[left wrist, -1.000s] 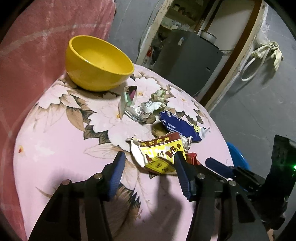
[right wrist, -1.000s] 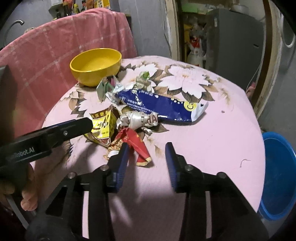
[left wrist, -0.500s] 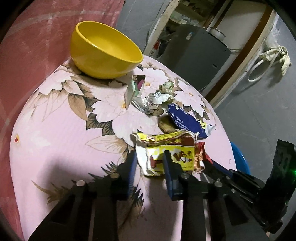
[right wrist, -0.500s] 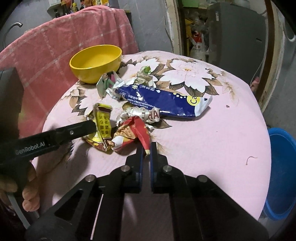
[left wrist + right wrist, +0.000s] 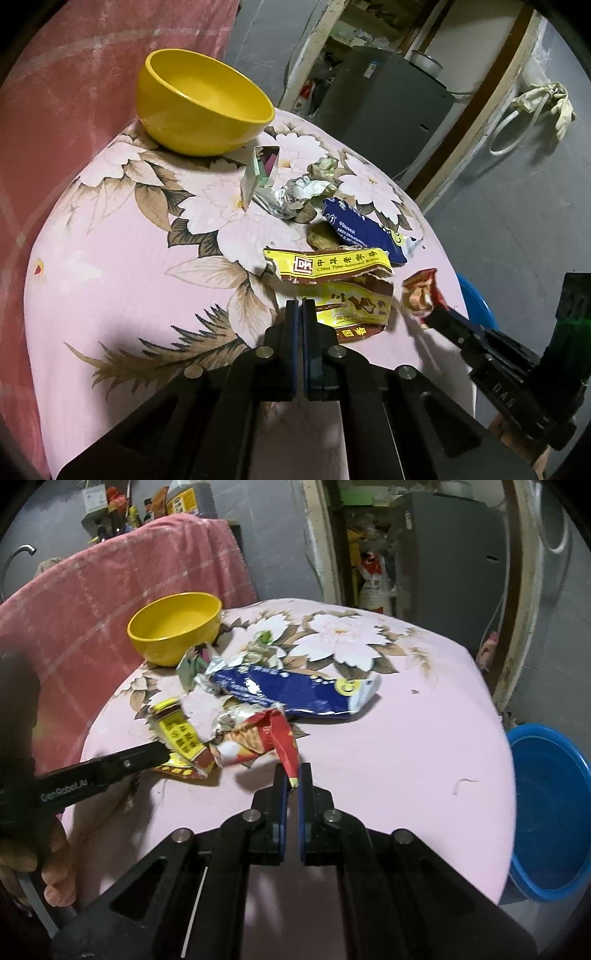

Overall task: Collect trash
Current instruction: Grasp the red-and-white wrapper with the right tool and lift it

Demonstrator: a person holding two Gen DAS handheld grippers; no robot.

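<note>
Left wrist view: left gripper [image 5: 302,306] clamped on yellow wrapper [image 5: 343,295]; right gripper [image 5: 292,775] pinches red wrapper [image 5: 273,734], jaws just closed.

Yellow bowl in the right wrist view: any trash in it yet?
No. The yellow bowl shows only its bare inside; the blue wrapper and other wrappers lie on the table.
</note>
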